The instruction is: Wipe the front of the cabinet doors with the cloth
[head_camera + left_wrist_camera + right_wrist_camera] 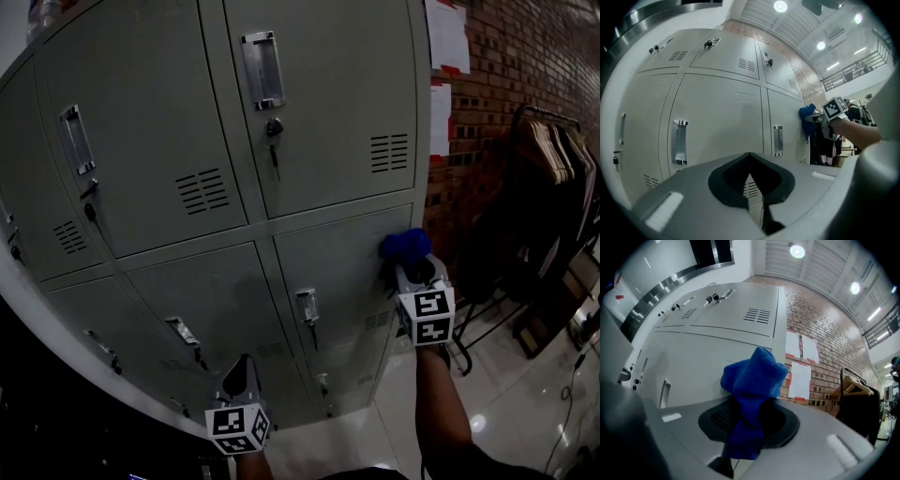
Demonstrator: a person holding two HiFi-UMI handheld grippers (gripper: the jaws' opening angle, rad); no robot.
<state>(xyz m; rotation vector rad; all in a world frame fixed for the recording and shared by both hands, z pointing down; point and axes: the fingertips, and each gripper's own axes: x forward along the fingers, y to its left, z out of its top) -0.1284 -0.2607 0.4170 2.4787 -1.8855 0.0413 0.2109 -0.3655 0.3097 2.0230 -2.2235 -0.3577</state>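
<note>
blue cloth [752,376], clamped in right gripper [413,265], sits at a lower locker door [328,258], centre-right of frame. left gripper [242,371] closed, empty. wiping judged barely begun; other doors outstanding.

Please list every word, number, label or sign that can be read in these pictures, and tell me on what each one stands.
No text can be read in any view.
Paper sheets on the brick wall: the print is too small and blurred to read.
Marker cubes: black-and-white square patterns only, no letters or digits.
Cabinet doors: no number, name plate or label shows.
</note>
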